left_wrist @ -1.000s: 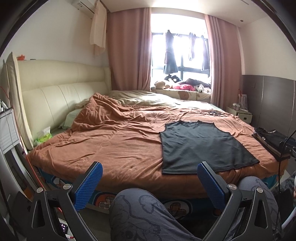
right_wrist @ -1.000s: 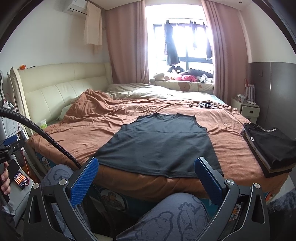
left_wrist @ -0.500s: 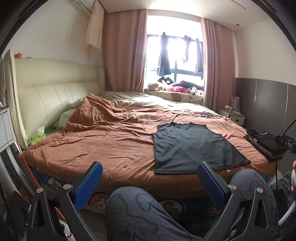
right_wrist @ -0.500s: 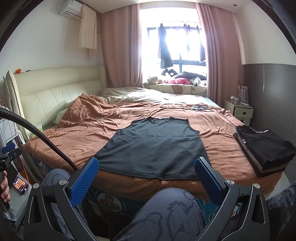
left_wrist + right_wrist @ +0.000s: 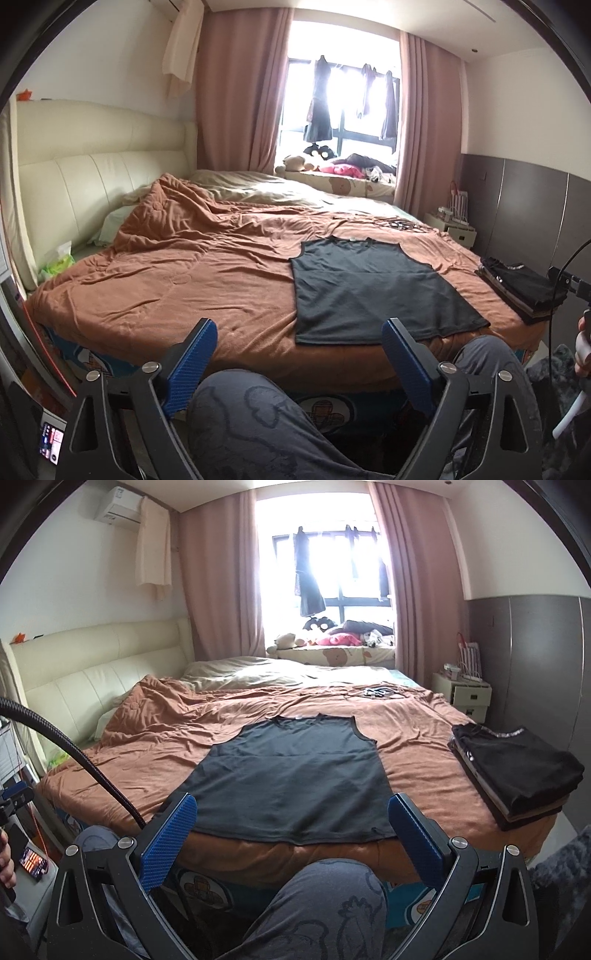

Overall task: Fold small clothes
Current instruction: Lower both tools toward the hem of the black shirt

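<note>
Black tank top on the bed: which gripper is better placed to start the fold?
Right, probably. The right gripper faces the tank top squarely, its hem between the open fingers. The left gripper, also open, sits off to the side, with the tank top toward its right finger. Neither touches it.

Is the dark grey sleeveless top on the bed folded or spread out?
Spread out: the dark grey sleeveless top lies flat, both armholes and hem showing.

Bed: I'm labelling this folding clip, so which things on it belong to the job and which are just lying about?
Job: vest, laid flat; folded stack.
Lying about: blanket, cables, tissue pack.
</note>
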`<state>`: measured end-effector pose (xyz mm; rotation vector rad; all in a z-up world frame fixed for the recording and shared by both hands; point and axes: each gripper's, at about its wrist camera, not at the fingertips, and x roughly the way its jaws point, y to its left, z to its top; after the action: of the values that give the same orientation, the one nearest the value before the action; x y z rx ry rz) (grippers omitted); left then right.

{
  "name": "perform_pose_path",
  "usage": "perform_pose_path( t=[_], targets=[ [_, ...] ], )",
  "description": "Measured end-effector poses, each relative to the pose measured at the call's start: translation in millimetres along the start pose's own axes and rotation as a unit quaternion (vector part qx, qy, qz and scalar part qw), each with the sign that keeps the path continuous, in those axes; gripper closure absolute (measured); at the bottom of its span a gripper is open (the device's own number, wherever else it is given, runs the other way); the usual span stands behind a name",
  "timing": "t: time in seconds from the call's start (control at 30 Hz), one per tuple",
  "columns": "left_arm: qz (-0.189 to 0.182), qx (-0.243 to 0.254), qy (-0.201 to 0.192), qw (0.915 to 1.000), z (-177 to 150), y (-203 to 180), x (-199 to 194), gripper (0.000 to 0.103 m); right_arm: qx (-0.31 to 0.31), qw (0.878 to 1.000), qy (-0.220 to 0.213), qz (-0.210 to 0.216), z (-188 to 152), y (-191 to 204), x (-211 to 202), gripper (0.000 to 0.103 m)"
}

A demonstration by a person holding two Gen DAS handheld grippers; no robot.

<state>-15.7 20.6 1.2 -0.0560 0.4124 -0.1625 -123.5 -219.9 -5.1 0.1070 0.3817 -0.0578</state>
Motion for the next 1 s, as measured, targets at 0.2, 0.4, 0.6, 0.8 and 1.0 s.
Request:
perform_pose_path(
  t=[0.2,0.4,0.6,0.8,1.0],
  targets=[
    [-0.008,-0.007,0.029,0.9995,0,5,33,0.028,0.027,0.999,0.011,-0.017,0,-12,25,0.000],
    [-0.021,-0.018,0.062,0.9977,-5,7,70,0.034,0.048,0.997,0.043,-0.030,2,-20,52,0.002],
    [-0.032,-0.029,0.094,0.9947,-8,9,106,0.039,0.065,0.996,0.057,-0.034,8,-35,75,0.003],
    [-0.037,-0.035,0.130,0.9902,-8,11,150,0.042,0.089,0.992,0.083,-0.042,13,-47,105,0.017],
    [-0.043,-0.047,0.173,0.9829,-16,15,190,0.054,0.110,0.986,0.116,-0.053,16,-65,134,0.025]
  ],
)
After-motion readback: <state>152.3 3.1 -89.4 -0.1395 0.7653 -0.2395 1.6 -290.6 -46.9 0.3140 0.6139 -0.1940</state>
